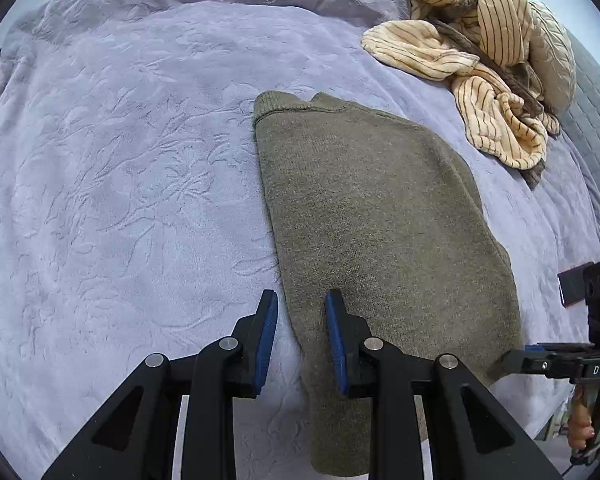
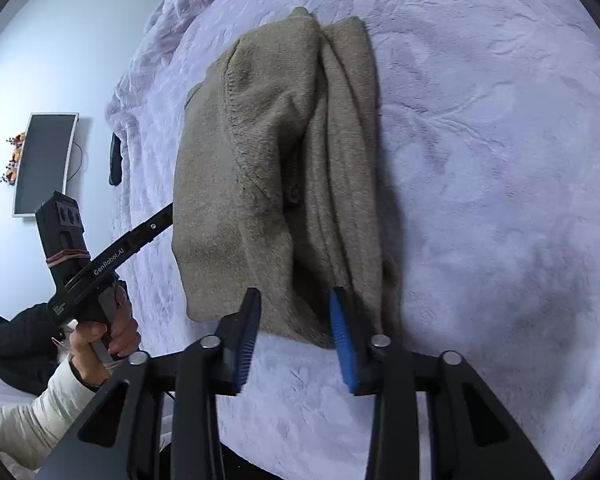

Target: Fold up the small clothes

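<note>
An olive-brown knit sweater [image 1: 372, 208] lies folded lengthwise on a lavender blanket [image 1: 120, 184]. My left gripper [image 1: 302, 300] is open, its fingers straddling the sweater's left edge near the hem. In the right wrist view the sweater [image 2: 268, 168] shows its folded layers and a sleeve seam. My right gripper [image 2: 294, 300] is open, jaws straddling the near end of the sweater. The right gripper also shows at the right edge of the left wrist view [image 1: 512, 358], touching the sweater's corner. The left gripper body [image 2: 132, 240] reaches the sweater's left edge.
A heap of cream striped clothes [image 1: 480, 52] lies at the far right of the bed, beside a grey quilted edge [image 1: 596, 120]. A wall-mounted screen [image 2: 44, 164] and a dark object [image 2: 116, 160] are off the bed's left side.
</note>
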Demonstrator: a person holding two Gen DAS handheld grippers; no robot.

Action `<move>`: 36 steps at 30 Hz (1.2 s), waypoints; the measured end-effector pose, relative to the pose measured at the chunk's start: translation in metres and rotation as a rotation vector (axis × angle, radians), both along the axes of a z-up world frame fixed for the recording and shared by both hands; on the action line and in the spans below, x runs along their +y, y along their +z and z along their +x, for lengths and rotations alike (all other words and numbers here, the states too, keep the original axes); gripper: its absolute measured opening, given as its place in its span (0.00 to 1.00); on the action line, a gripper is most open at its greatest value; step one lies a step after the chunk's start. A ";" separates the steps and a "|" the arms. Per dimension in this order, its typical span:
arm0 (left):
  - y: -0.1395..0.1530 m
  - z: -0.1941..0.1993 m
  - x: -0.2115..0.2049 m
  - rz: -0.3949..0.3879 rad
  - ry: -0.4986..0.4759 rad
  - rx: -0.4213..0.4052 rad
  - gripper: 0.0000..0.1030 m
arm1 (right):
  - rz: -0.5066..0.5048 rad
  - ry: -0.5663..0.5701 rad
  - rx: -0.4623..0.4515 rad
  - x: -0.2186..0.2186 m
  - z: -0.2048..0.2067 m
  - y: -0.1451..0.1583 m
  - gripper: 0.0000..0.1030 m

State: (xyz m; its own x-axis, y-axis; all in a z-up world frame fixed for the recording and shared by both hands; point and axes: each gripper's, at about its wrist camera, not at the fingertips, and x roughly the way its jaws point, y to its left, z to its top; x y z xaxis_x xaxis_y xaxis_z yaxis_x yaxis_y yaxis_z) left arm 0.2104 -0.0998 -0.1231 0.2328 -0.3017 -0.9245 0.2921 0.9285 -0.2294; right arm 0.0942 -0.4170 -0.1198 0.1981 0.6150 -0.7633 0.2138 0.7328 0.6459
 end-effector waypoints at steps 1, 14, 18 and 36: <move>0.002 -0.003 -0.002 0.014 -0.008 -0.009 0.26 | -0.029 0.019 0.000 0.005 0.006 0.002 0.07; 0.008 -0.030 -0.007 0.011 0.005 0.003 0.26 | -0.190 0.008 0.111 -0.005 -0.010 -0.017 0.10; 0.018 -0.032 -0.003 0.058 0.014 -0.025 0.28 | -0.222 -0.021 0.055 -0.013 -0.002 0.016 0.23; -0.021 -0.052 -0.026 0.140 -0.006 0.097 0.94 | -0.448 0.122 -0.055 0.035 0.106 0.003 0.24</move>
State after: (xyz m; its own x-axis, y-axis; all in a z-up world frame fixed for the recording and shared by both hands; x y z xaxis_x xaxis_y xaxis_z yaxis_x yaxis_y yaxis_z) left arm 0.1581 -0.1260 -0.1438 0.1390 -0.1695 -0.9757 0.2808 0.9515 -0.1252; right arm 0.2003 -0.3818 -0.1173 0.1921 0.2481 -0.9495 0.0828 0.9600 0.2676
